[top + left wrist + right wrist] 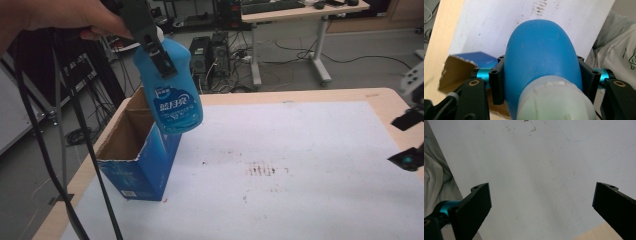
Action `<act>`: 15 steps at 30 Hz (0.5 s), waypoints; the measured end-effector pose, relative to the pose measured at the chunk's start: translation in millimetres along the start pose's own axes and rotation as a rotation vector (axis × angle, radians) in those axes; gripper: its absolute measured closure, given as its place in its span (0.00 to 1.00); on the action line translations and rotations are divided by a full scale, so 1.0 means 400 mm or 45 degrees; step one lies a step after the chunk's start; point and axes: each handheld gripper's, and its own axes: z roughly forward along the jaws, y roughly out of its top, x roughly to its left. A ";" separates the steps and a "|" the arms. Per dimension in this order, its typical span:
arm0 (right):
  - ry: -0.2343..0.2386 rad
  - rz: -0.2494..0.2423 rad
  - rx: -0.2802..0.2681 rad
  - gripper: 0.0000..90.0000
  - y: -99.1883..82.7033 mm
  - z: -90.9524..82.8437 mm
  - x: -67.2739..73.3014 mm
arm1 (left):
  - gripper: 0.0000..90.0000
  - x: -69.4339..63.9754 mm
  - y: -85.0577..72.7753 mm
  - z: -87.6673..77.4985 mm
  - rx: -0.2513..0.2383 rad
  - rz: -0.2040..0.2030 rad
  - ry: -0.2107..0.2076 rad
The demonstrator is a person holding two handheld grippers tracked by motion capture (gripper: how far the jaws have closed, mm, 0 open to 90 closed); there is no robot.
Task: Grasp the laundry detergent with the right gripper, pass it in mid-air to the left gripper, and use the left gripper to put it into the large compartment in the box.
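Above the open mouth of the blue carton (142, 160), the blue bottle (172, 90) hangs in the air, clamped at its upper body between the jaws of my left gripper (152, 47), its base pointing down toward the box's brown cardboard interior. From my left gripper view the bottle's (540, 52) rounded blue body and pale neck sit squeezed between the two black pads, the carton (461, 67) below and to the left. Carton stands near the left edge of the table (350, 95), on a white sheet (310, 165) marked with a patch of brown stains (260, 170). At the far right edge, my right gripper (407, 140) hovers with jaws spread wide and nothing between them; its own view looks down on bare white sheet (536, 170).
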 end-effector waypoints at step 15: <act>-0.101 0.048 0.028 0.02 -0.012 -0.011 -0.029 | 0.42 0.072 -0.143 -0.039 0.005 -0.238 0.060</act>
